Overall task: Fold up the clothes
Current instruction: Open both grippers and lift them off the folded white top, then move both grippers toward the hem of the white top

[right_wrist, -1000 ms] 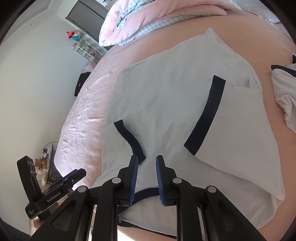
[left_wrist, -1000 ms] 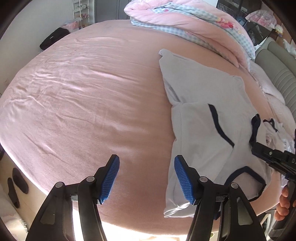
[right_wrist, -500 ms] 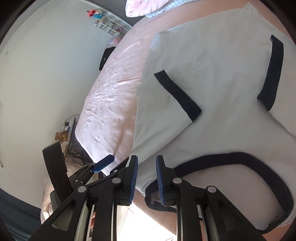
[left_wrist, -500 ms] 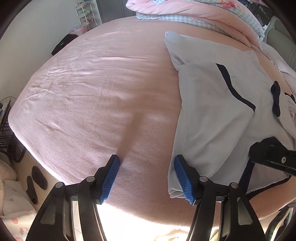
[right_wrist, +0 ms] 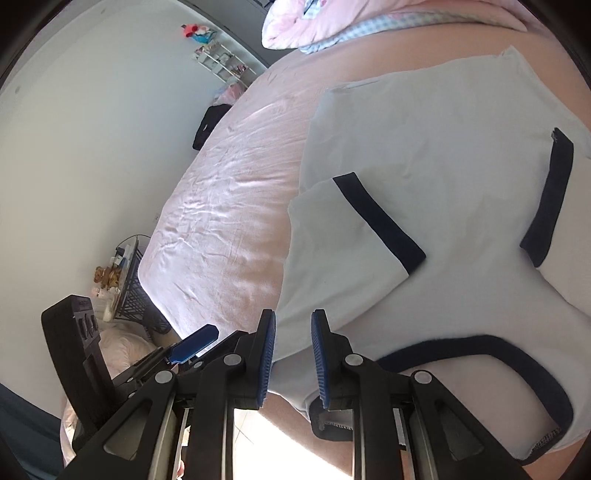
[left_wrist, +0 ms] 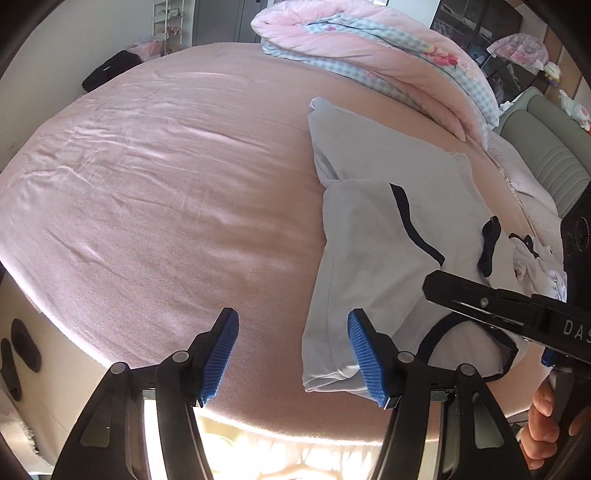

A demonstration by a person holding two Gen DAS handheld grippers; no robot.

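A rolled pink quilt [left_wrist: 373, 55] lies on the pink bedsheet [left_wrist: 166, 184], dark slippers [left_wrist: 18, 354] on the floor beside.

The left wrist view looks steeply down from the near edge of the wide bed in a pink sheet [left_wrist: 177, 206], over its own blue-padded fingers [left_wrist: 364, 354], toward the rolled pink and blue-check quilt [left_wrist: 373, 62] at the far side. The right wrist view sits close above the white T-shirt with navy trim [right_wrist: 436, 155] (rolled, so the wall tilts), facing the same way. Both views share that shirt [left_wrist: 373, 236], the sheet [right_wrist: 229, 206] and the quilt [right_wrist: 295, 26], and each shows part of the other tool.
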